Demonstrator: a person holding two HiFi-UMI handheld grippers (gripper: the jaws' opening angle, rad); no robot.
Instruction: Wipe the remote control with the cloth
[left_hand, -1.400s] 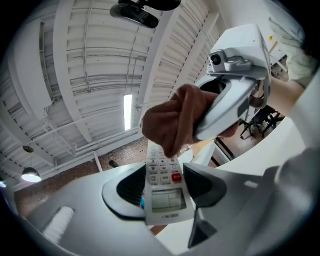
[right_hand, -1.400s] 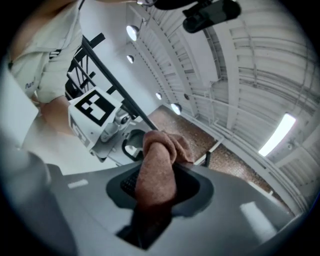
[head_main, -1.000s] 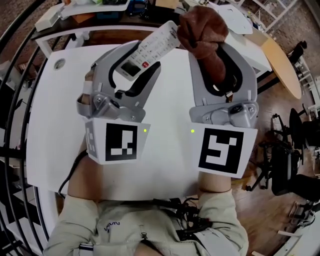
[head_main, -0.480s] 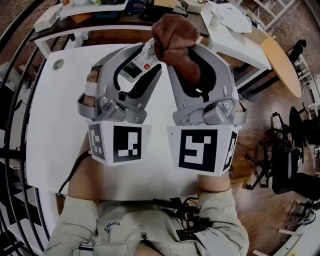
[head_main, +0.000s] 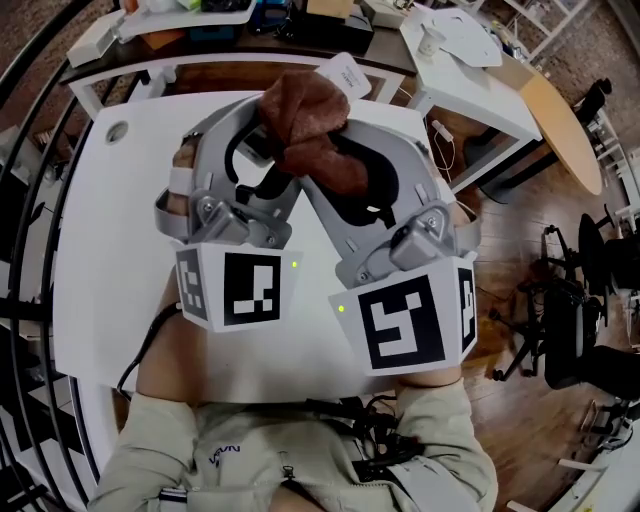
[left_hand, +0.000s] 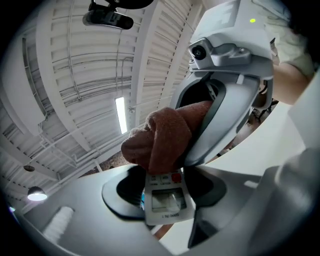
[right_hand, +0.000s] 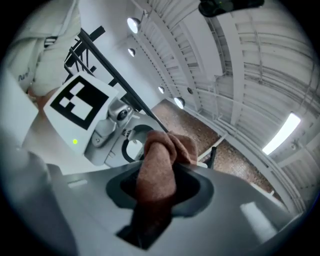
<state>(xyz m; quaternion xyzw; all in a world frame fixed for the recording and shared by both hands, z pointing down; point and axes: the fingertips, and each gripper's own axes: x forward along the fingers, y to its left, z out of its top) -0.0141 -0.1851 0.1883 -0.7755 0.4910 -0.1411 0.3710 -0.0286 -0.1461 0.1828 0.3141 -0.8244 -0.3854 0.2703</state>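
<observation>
My left gripper (head_main: 258, 140) is shut on the lower end of a white remote control (left_hand: 165, 202), held up over the table. In the head view only the remote's far tip (head_main: 343, 73) pokes out past the cloth. My right gripper (head_main: 325, 160) is shut on a bunched brown cloth (head_main: 305, 125), which lies across the remote's face. The left gripper view has the cloth (left_hand: 160, 140) pressed on the remote just above its red button and small screen. The right gripper view looks along the cloth (right_hand: 157, 175) toward the left gripper's marker cube (right_hand: 80, 107).
A white table (head_main: 110, 230) lies below both grippers, with a round cable hole (head_main: 119, 128) at its far left. A second white desk (head_main: 470, 50) stands at the upper right. On the wooden floor to the right is a dark chair (head_main: 575, 330). Clutter lines the back edge.
The right gripper has swung left and down with the cloth, from beside the remote's far tip to over its middle. The left gripper and remote have stayed in place.
</observation>
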